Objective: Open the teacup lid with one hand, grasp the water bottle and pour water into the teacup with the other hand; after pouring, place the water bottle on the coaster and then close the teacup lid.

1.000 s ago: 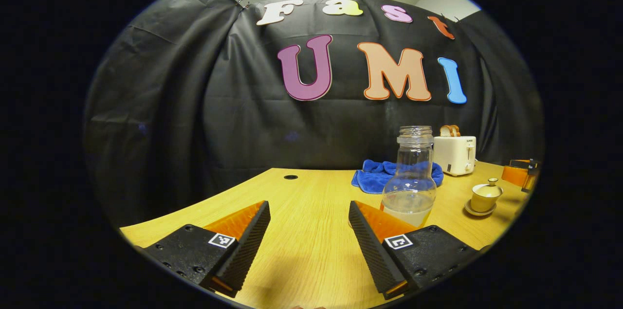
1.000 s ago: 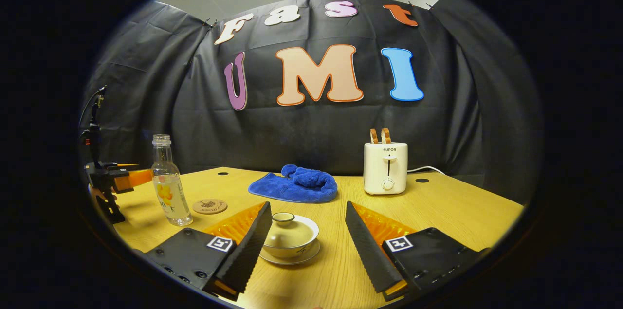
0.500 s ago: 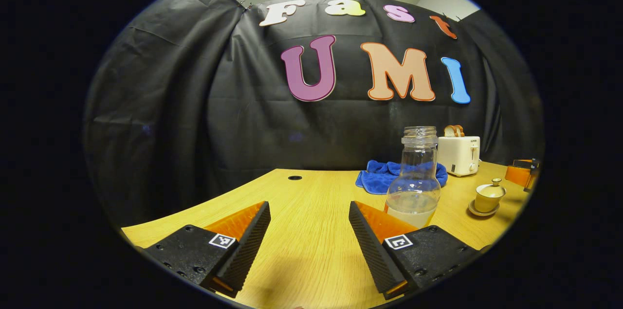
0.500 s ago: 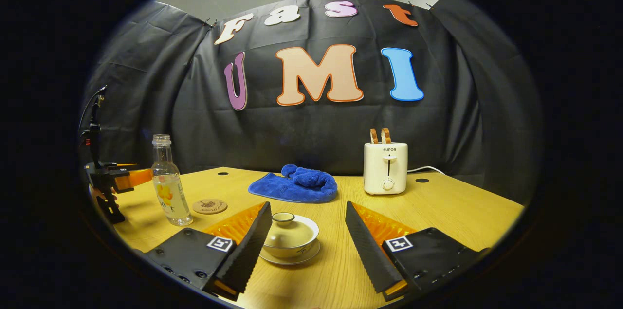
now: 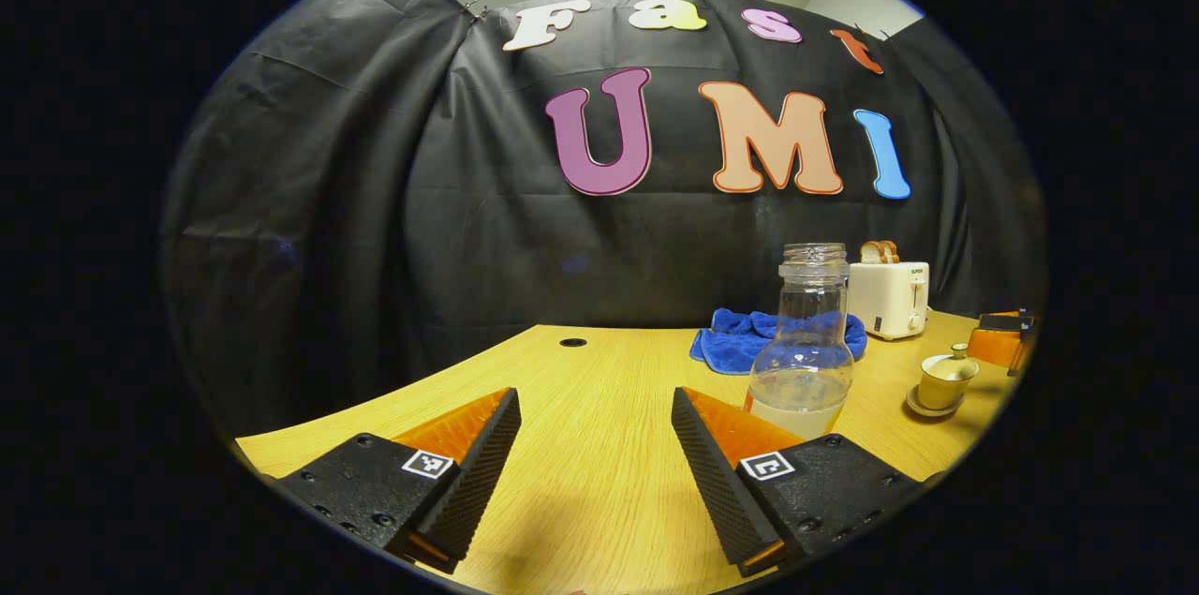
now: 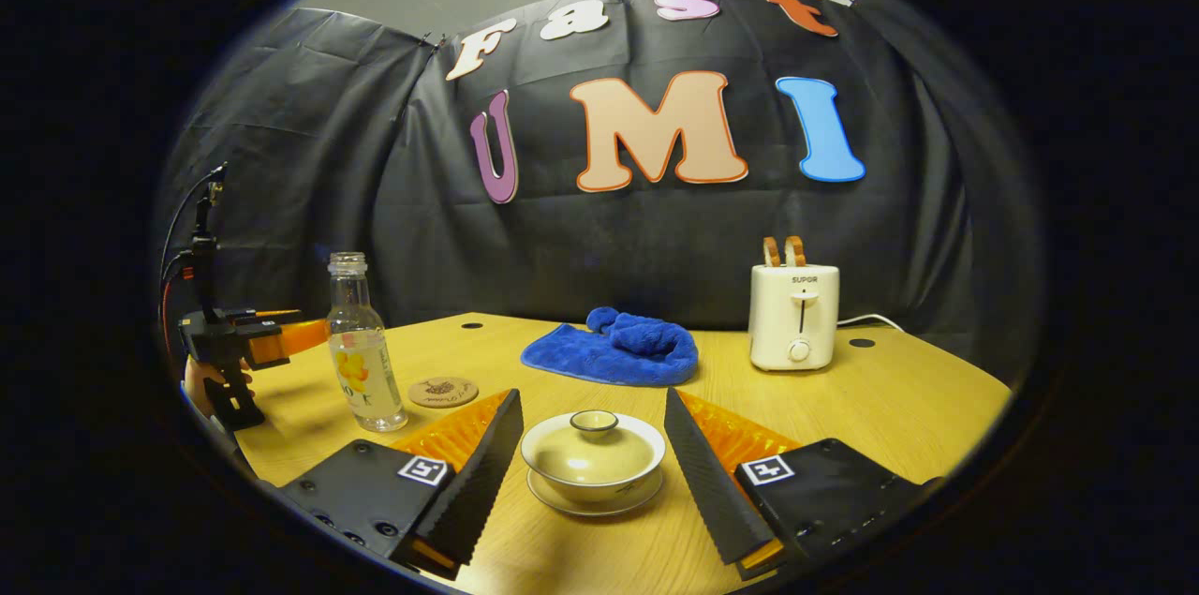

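1. Nearest in the right gripper view, we see the right gripper (image 6: 592, 473) with its fingers spread wide and nothing between the pads; it hovers low over the wooden table (image 6: 899, 398).
2. Just ahead of it, centred in the gap between those fingers and touching neither, stands the teacup (image 6: 593, 462) on its saucer, with the teacup lid (image 6: 592, 447) in place and its knob upright.
3. In the left gripper view we find the left gripper (image 5: 596, 464) equally spread and holding nothing, above bare tabletop.
4. The water bottle (image 5: 802, 351) stands upright and uncapped just beyond the left gripper's right-hand finger, partly hidden behind that finger's tip, with pale liquid in its lower part.
5. In the right gripper view the coaster (image 6: 443, 391) lies flat just beside the bottle, on its right, and a hand grips the left gripper at the table's left edge.
6. Farther back, we see a crumpled blue cloth (image 6: 618, 353) near the middle.
7. To its right stands a white toaster (image 6: 793, 316) with two slices sticking up, close to the black wall.
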{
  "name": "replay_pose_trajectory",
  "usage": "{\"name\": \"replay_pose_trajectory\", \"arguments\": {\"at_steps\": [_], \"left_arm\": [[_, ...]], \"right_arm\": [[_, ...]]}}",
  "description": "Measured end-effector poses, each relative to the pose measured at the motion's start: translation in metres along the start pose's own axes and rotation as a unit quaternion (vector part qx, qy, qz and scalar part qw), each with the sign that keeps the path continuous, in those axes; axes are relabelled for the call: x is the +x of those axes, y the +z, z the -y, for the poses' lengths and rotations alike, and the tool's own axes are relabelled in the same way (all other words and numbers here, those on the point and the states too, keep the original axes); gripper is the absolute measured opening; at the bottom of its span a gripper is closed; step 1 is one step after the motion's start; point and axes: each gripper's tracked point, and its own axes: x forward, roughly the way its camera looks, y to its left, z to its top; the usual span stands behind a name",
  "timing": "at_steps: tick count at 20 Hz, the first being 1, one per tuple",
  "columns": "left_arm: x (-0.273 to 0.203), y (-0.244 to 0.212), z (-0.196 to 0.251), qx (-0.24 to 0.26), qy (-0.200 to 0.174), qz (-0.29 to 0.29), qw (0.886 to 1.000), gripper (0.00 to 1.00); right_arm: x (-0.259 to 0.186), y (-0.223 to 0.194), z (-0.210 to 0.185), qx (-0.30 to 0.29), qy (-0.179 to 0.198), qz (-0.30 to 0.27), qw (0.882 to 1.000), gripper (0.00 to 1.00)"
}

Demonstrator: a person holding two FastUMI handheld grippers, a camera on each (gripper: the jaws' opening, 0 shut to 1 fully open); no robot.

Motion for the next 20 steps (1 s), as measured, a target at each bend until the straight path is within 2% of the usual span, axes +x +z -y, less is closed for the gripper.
{"name": "replay_pose_trajectory", "arguments": {"at_steps": [3, 8, 9, 11, 12, 15, 16, 17, 20], "left_arm": [[0.000, 0.000, 0.001, 0.000, 0.000, 0.000, 1.000, 0.95], [0.000, 0.000, 0.001, -0.001, 0.000, 0.000, 1.000, 0.95], [0.000, -0.001, 0.000, -0.001, 0.000, 0.000, 1.000, 0.95], [0.000, -0.001, 0.000, 0.000, 0.000, 0.000, 1.000, 0.95], [0.001, 0.000, 0.001, 0.000, 0.000, 0.000, 1.000, 0.95], [0.000, 0.000, 0.001, 0.000, 0.000, 0.000, 1.000, 0.95], [0.000, 0.000, 0.001, 0.000, 0.000, 0.000, 1.000, 0.95], [0.000, 0.000, 0.000, 0.000, 0.000, 0.000, 1.000, 0.95], [-0.001, 0.000, 0.001, 0.000, 0.000, 0.000, 1.000, 0.95]], "right_arm": [[0.011, -0.006, 0.001, 0.000, 0.000, -0.023, 1.000, 0.94], [0.028, -0.017, 0.004, 0.000, -0.012, -0.059, 0.998, 0.69], [0.031, -0.020, 0.007, -0.001, -0.020, -0.067, 0.998, 0.68], [0.030, -0.018, 0.005, -0.002, -0.021, -0.065, 0.998, 0.69], [0.031, -0.020, 0.005, -0.006, -0.022, -0.067, 0.997, 0.55], [0.033, -0.019, 0.003, -0.005, -0.022, -0.067, 0.998, 0.45], [0.035, -0.018, 0.006, -0.004, -0.029, -0.063, 0.998, 0.45], [0.034, -0.018, 0.005, -0.002, -0.027, -0.065, 0.998, 0.38], [0.034, -0.017, 0.006, -0.004, -0.032, -0.059, 0.998, 0.34]]}}
